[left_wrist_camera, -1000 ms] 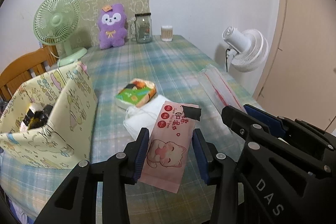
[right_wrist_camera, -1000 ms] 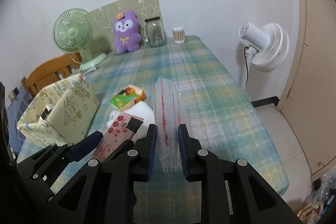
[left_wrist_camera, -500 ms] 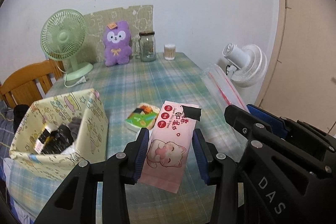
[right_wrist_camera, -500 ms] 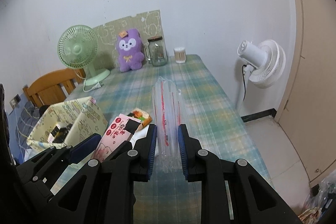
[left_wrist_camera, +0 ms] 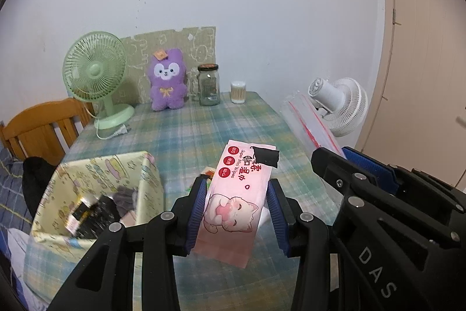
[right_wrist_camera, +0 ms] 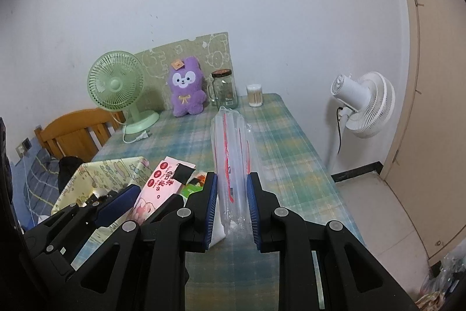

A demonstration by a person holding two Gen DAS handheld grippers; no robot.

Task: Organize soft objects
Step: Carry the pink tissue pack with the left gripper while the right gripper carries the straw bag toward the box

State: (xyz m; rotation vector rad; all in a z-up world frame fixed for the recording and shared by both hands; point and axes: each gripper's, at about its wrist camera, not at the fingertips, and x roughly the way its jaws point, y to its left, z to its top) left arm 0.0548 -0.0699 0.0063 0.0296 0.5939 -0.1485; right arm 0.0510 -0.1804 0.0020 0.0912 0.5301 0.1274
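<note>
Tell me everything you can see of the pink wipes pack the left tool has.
The pink soft-plastic wet-wipes pack is a flat oblong pouch printed with a cartoon cat, red round badges and "Super Mini Wipes". A black tape patch covers its far end. The left tool clamps its long sides between blue pads, holding it above the plaid tablecloth, far end tilted up.

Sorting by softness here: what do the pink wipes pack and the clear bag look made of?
Pink wipes pack: likely thin plastic film, slightly glossy, printed with a cat. Clear bag: transparent plastic, shiny and creased, with red stripes.
</note>
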